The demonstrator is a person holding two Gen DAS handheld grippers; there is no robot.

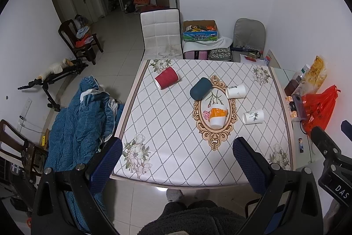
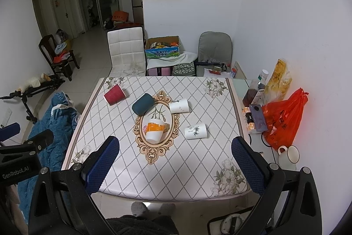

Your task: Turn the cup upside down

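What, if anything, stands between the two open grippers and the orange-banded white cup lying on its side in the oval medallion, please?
Nothing visible does. The orange-banded white cup lies on its side nearest the front edge of the table; only bare patterned tablecloth separates it from the right gripper and the left gripper. The other four cups lie beside or beyond it.

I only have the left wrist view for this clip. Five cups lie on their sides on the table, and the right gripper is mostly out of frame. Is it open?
Observer: Yes. The right wrist view shows the right gripper open, with nothing between its fingers.
Operator: Any cups I can't see?
Observer: One. A white mug stands upright on the side ledge beside the red bag.
Operator: Is the right gripper touching a cup?
Observer: No. It is over the table's near edge, and the orange-banded cup lies ahead of it, untouched.
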